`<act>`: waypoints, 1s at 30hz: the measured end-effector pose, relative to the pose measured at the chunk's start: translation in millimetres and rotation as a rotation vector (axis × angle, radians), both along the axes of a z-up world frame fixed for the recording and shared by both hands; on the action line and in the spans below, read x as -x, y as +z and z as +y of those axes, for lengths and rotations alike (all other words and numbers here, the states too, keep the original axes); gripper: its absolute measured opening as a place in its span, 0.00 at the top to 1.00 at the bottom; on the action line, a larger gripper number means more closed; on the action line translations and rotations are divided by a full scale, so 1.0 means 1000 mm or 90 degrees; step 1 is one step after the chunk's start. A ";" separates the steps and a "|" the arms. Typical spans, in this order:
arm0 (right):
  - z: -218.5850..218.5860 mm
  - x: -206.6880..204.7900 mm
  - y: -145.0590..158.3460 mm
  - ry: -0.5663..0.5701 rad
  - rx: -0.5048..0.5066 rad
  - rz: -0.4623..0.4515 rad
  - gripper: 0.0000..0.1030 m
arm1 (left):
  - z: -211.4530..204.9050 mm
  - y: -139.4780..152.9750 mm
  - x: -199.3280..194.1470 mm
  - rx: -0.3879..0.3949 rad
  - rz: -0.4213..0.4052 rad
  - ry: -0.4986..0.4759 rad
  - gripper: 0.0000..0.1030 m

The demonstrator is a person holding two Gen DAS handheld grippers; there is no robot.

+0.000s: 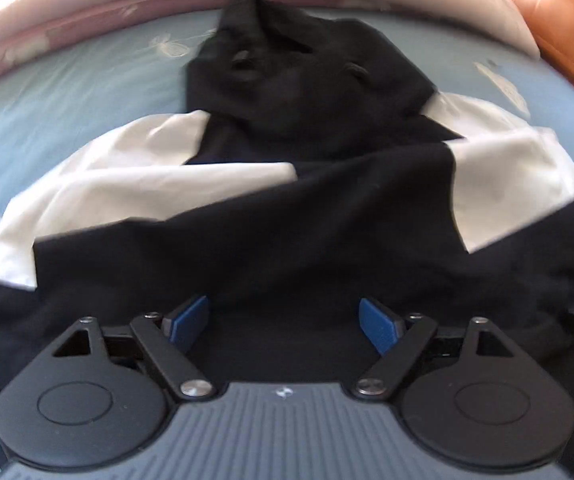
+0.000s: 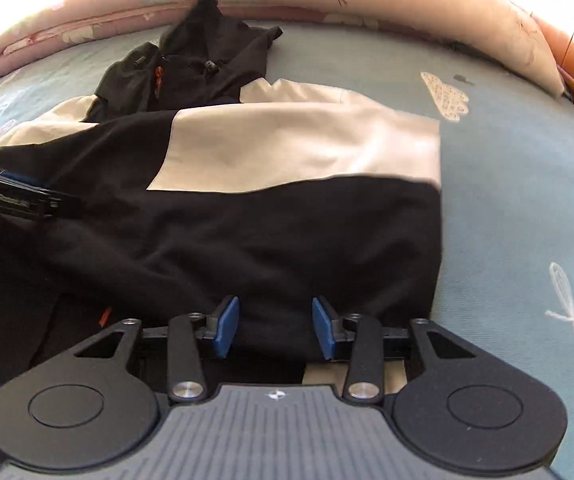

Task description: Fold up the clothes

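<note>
Hoodie (image 2: 247,216) lies flat on bed (image 2: 527,200), hood at 12 o'clock. Soft, light, limp; grip doubled hem edges. My left gripper (image 1: 285,322) gapes wide, empty; right gripper (image 2: 275,326) half-open, gripping nothing.

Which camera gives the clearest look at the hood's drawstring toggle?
The right wrist view: the black hood is sharp, its drawstring toggle distinct. The left wrist view shows the hood centred but motion-blurred, with toggles only dark smudges.

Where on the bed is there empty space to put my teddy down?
The blue sheet is bare to the right of the black-and-white jacket, up to the pink quilt. Another bare strip lies left of the hood, below the quilt. The middle is crowded: jacket, left gripper, right gripper.
</note>
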State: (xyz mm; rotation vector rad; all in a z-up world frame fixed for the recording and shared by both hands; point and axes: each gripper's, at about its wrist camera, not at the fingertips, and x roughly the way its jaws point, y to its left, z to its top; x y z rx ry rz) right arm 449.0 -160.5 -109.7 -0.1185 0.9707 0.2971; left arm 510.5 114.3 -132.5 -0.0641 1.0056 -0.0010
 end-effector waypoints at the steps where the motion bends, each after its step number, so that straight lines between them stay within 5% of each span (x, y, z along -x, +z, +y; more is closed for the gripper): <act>1: 0.001 -0.001 0.000 -0.001 -0.001 0.004 0.53 | 0.003 0.002 -0.001 -0.012 0.009 -0.005 0.19; 7: 0.000 -0.004 0.009 -0.024 -0.008 0.034 0.48 | 0.027 0.012 0.010 -0.059 0.054 -0.042 0.20; 14: 0.009 0.009 0.016 -0.053 -0.053 0.029 0.45 | 0.006 0.022 0.020 -0.052 0.030 -0.091 0.19; 17: 0.013 0.015 0.011 -0.041 -0.041 0.047 0.45 | 0.003 0.007 0.019 -0.068 0.071 -0.084 0.19; 23: 0.005 0.033 0.023 -0.010 -0.037 0.028 0.44 | -0.007 0.049 0.055 -0.048 -0.019 -0.073 0.19; 30: 0.023 0.057 0.014 0.078 -0.014 0.057 0.40 | -0.023 0.041 0.103 -0.052 0.018 -0.052 0.19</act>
